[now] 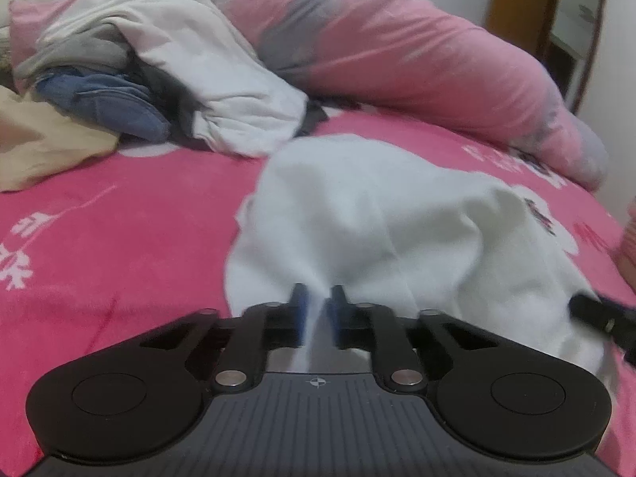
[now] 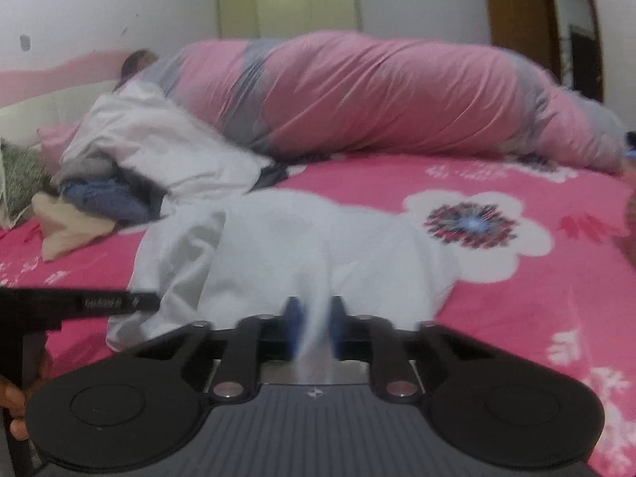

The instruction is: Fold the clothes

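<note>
We hold a white garment [image 1: 357, 214] over the pink bed [image 1: 119, 238].
Left gripper [image 1: 318, 298] and right gripper [image 2: 314, 310] each pinch its near edge; a rolled duvet [image 2: 377, 99] and clothes pile [image 1: 119, 79] lie far, below white walls.

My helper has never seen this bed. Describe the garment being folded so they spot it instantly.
On the pink floral bedsheet, ahead of the rolled pink-and-grey duvet, lies a crumpled white garment. Unlike the white piece on the clothes pile, both grippers pinch its near edge.
</note>
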